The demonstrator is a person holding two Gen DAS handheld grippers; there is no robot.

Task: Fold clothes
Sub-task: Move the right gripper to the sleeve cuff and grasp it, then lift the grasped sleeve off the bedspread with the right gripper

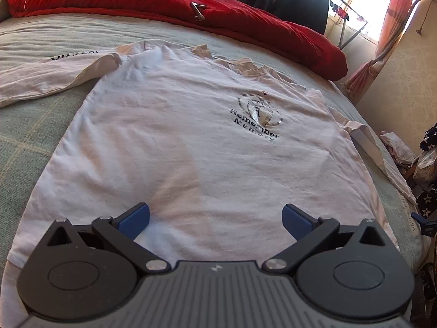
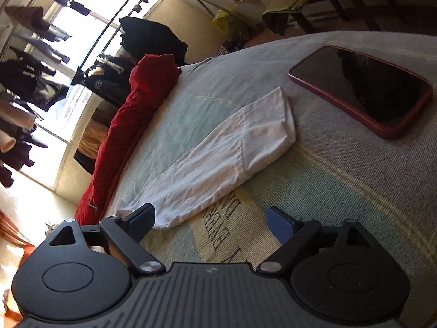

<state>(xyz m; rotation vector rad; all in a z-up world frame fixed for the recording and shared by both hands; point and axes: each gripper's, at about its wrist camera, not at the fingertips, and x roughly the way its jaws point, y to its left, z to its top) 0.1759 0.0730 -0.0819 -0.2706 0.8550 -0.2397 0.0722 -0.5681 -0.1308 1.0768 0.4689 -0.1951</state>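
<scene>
Bed (image 1: 32, 125) with white long-sleeve shirt (image 1: 191, 142) spread flat, left gripper (image 1: 215, 220) wide over hem, right gripper (image 2: 210, 222) wide and empty beside right sleeve (image 2: 218, 158); pinch cuff, fold sleeve flat across chest, avoiding phone (image 2: 363, 90).

A T-shirt (image 1: 196, 142) lies spread flat on the bed (image 1: 30, 142), its collar toward the far side. Behind it a bunched quilt (image 1: 169, 8) runs along the bed's far edge. One sleeve (image 2: 218, 158) stretches sideways; just beyond its cuff lies a phone (image 2: 363, 90), apparently face up.
</scene>
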